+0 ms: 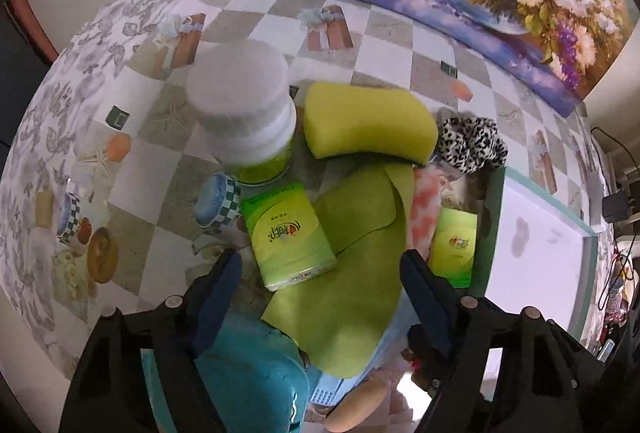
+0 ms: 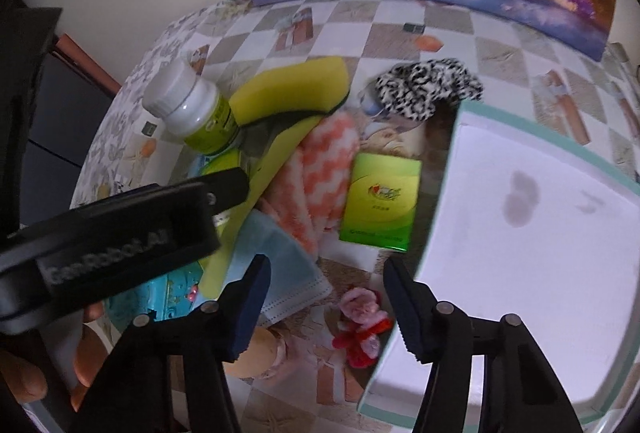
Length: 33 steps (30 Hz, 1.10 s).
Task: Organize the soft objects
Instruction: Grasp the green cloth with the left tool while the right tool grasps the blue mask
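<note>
Two claws point steeply down over a heap of soft things on the checked counter (image 1: 384,45).

The left claw (image 1: 320,287) stands wide with nothing gripped; a green tissue pack (image 1: 290,235) and a green cloth (image 1: 352,273) lie between its jaws, a yellow sponge (image 1: 368,123) and a white-capped bottle (image 1: 244,113) beyond them. The right claw (image 2: 326,299) is partly open and holds nothing; a pink and red plush (image 2: 362,325) lies between its jaws, a blue face mask (image 2: 280,269) by its left jaw, the white tray (image 2: 532,225) by its right jaw, and a pink striped towel (image 2: 320,177) and second tissue pack (image 2: 380,203) just ahead.
</note>
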### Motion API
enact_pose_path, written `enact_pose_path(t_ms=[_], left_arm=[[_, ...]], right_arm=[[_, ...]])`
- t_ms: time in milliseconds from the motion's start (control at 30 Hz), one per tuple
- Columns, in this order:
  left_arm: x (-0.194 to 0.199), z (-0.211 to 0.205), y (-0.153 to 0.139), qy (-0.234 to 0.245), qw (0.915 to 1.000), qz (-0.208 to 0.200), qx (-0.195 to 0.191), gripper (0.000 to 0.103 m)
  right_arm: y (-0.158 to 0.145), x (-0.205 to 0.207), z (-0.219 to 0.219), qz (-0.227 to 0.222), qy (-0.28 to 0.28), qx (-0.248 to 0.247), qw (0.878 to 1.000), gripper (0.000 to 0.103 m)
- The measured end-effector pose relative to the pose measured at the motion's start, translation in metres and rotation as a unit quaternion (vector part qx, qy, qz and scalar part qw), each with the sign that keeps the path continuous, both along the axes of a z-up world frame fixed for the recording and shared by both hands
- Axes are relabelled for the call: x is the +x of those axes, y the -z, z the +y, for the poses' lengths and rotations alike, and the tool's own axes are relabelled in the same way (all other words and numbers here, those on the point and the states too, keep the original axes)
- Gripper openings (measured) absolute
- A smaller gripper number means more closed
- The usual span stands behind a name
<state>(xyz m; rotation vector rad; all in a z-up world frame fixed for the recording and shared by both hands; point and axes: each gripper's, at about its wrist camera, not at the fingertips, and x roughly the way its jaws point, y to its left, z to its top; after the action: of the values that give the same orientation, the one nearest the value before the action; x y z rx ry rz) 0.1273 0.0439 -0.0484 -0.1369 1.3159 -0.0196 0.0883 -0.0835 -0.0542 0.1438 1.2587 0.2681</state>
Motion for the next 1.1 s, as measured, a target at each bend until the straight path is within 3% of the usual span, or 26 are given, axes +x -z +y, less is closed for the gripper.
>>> enact_pose_path(t_ms=[300,467,533,667,833,900,1100], left_arm=[[0.002,0.002,0.0,-0.003,1.0,-0.004,-0.006,0.082],[0.002,0.002,0.002,-0.004,1.0,-0.002,-0.008,0.082],[0.002,0.0,0.001,-0.001,0.9999,-0.004,-0.012,0.082],[0.002,-0.007,0.0,0.008,0.9999,-0.008,-0.006,0.08],[0.003,-0.016,0.005,0.021,0.9997,-0.002,-0.007,0.061],[0.003,-0.018,0.008,0.021,0.9997,0.001,-0.009,0.041],[0.002,-0.015,0.012,0.013,0.9998,-0.002,-0.016,0.013]], right_arm=[[0.019,0.006,0.013,0.016,-0.025,0.036,0.999,0.052],[0.025,0.008,0.018,0.025,-0.034,0.047,0.998,0.031],[0.026,0.007,0.017,0.024,-0.032,0.047,0.998,0.017],[0.024,0.006,0.009,0.022,-0.024,0.058,0.998,0.01],[0.021,0.005,0.005,0.019,-0.025,0.063,0.998,0.009],[0.02,0.004,0.002,0.018,-0.022,0.066,0.997,0.009],[0.017,0.002,-0.005,0.018,-0.017,0.069,0.997,0.009]])
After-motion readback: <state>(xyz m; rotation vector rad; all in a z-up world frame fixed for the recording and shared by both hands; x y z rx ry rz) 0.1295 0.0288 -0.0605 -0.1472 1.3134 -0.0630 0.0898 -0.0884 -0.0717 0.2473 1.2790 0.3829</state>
